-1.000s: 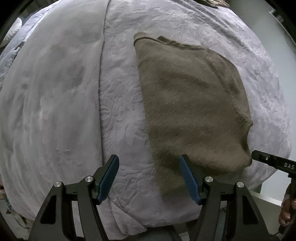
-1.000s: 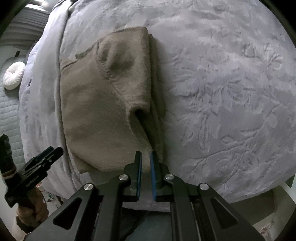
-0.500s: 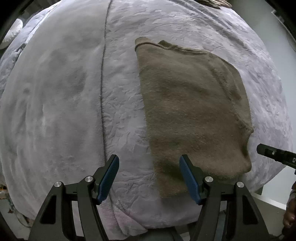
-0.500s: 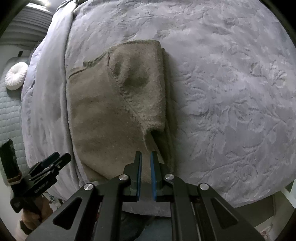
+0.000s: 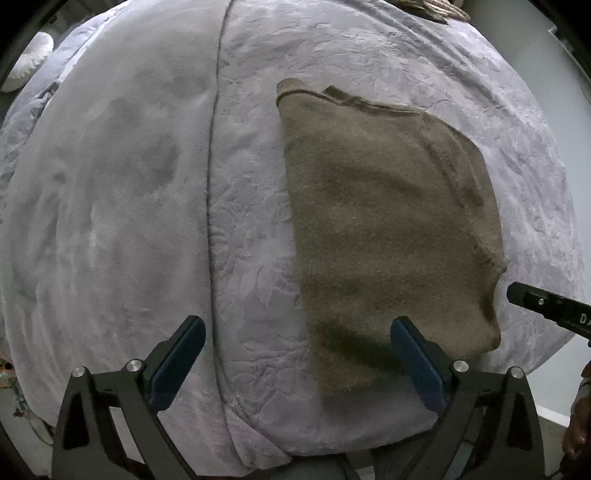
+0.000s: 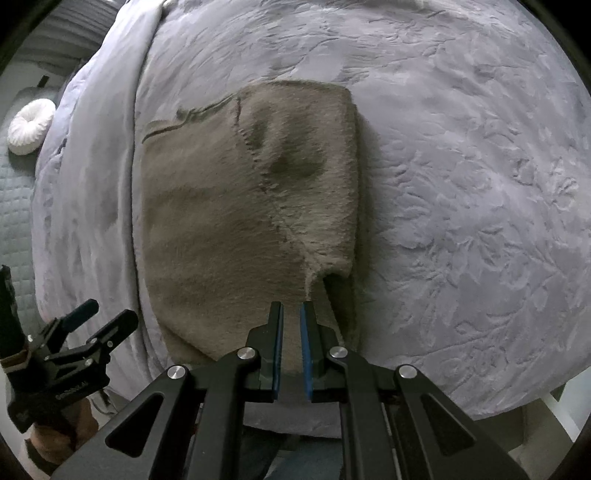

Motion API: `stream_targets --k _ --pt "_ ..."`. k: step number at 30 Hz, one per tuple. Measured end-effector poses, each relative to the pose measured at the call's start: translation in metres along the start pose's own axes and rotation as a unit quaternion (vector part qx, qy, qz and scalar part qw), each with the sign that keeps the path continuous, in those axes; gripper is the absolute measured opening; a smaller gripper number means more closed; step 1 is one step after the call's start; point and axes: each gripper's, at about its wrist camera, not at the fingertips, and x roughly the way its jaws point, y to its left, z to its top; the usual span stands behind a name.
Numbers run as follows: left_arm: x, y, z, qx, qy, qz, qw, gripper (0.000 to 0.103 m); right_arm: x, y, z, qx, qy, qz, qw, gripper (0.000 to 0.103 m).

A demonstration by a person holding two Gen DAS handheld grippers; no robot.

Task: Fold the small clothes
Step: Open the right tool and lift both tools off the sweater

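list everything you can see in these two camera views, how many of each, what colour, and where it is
Sweater: one, brown, fuzzy, partly folded with a sleeve laid over the body, flat on the blanket near its front edge.
Blanket: one, pale lavender-grey with an embossed leaf pattern, covers the bed under the sweater.
Round cushion: one, white, ring-shaped, on a grey quilted surface to the far left of the bed.
Woven item: one, tan, at the far edge of the blanket; too cut off to name.
Left gripper: one, black with blue pads, jaws wide apart, above the sweater's near left corner, holding nothing.
Right gripper: one, black with blue pads, jaws nearly together with a narrow gap, above the sweater's near edge by the sleeve opening.
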Motion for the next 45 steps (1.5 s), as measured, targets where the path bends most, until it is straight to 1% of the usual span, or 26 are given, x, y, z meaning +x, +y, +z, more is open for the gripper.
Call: stream_targets --k 6,9,11,12,13,17,23,27,28,30,33,39,42,45 --pt "0.002 0.0 0.002 -0.004 0.008 0.008 0.9999 0.101 0.001 0.005 0.005 -0.009 0.001 -0.013 1.0 0.01" --pt "0.005 0.0 0.004 -0.003 0.018 0.023 0.9996 0.101 0.002 0.007 0.008 -0.013 0.0 -0.023 1.0 0.011" --pt "0.007 0.001 0.004 -0.003 0.024 0.028 0.9993 0.101 0.002 0.009 0.01 -0.017 -0.002 -0.031 0.999 0.027" --pt "0.008 0.002 0.004 -0.005 0.026 0.028 0.9993 0.101 0.001 0.009 0.011 -0.019 -0.003 -0.033 0.999 0.048" --pt "0.008 0.002 0.004 -0.006 0.026 0.027 0.9993 0.101 0.0 0.011 0.012 -0.022 -0.007 -0.038 0.999 0.059" --pt "0.007 0.004 0.006 -0.012 0.023 0.03 0.9992 0.101 -0.005 0.017 0.015 -0.036 -0.019 -0.049 0.998 0.059" --pt "0.001 0.007 0.011 -0.018 0.014 0.027 0.9994 0.101 -0.012 0.021 0.019 -0.037 -0.028 -0.053 0.998 0.059" --pt "-0.009 0.004 0.014 -0.018 -0.004 0.029 0.9994 0.101 -0.021 0.024 0.018 -0.038 -0.041 -0.057 0.997 0.069" --pt "-0.011 0.003 0.015 -0.017 -0.007 0.028 0.9994 0.101 -0.024 0.024 0.019 -0.039 -0.045 -0.057 0.997 0.075" --pt "-0.017 0.002 0.016 -0.018 -0.016 0.018 0.9996 0.101 -0.033 0.027 0.018 -0.041 -0.061 -0.058 0.996 0.081" --pt "-0.024 -0.001 0.018 -0.021 -0.024 0.007 0.9995 0.101 -0.043 0.032 0.019 -0.048 -0.078 -0.067 0.994 0.082" --pt "-0.032 -0.007 0.021 -0.013 -0.036 0.013 0.9992 0.101 -0.051 0.036 0.02 -0.05 -0.093 -0.085 0.991 0.088" --pt "-0.034 -0.008 0.02 -0.011 -0.039 0.011 0.9991 0.101 -0.054 0.037 0.019 -0.051 -0.103 -0.083 0.99 0.088" --pt "-0.035 -0.008 0.02 -0.011 -0.04 0.013 0.999 0.101 -0.056 0.039 0.017 -0.056 -0.111 -0.098 0.987 0.088"
